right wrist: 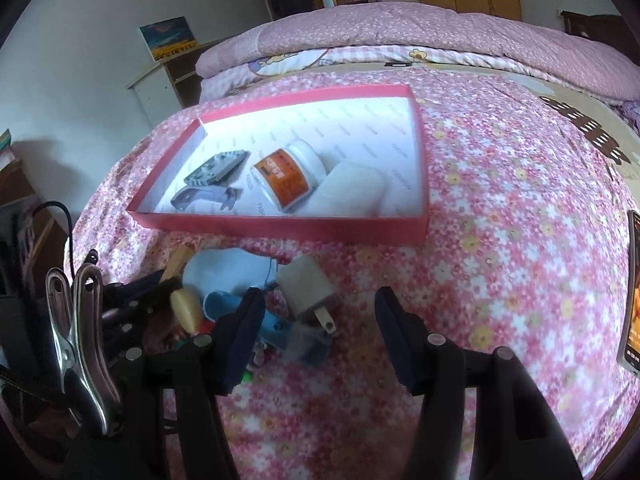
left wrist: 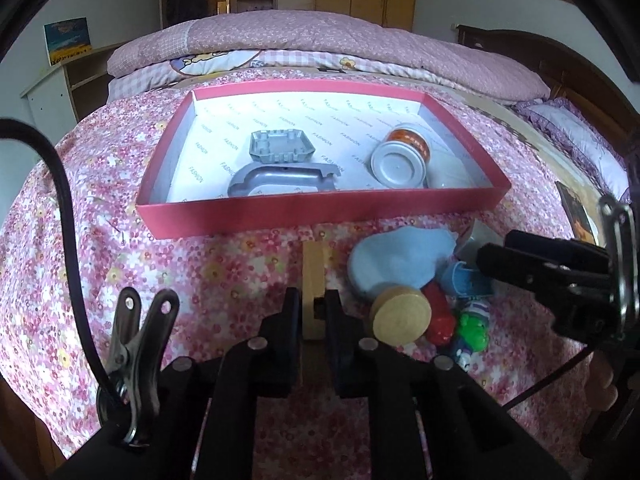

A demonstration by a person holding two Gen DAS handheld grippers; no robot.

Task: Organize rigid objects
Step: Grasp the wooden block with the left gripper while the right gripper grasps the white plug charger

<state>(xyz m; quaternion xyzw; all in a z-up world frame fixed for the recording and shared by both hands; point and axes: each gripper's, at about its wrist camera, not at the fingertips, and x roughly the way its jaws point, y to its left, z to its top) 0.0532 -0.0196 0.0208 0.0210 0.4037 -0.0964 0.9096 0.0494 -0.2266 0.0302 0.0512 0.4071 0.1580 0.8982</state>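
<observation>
left gripper (left wrist: 313, 312) closing narrowly on wooden block (left wrist: 313, 276), taking it for red box (left wrist: 320, 216) | right gripper (right wrist: 316, 320) hanging wide open, empty, waiting by charger plug (right wrist: 306, 286) | box already holding jar (left wrist: 400, 156), metal parts

One red cardboard box (left wrist: 304, 210) holds four things: two grey metal parts, one hexagonal (left wrist: 280, 146) and one flat with a curved cutout (left wrist: 280, 180), one orange-labelled white jar (left wrist: 400, 156), and one pale roll (right wrist: 348, 194). In front of it lie one wooden block (left wrist: 313, 268), one wooden disc (left wrist: 401, 315), one blue cloth (left wrist: 396, 264), one white plug adapter (right wrist: 308, 288), and a few small toys too jumbled to count.
</observation>
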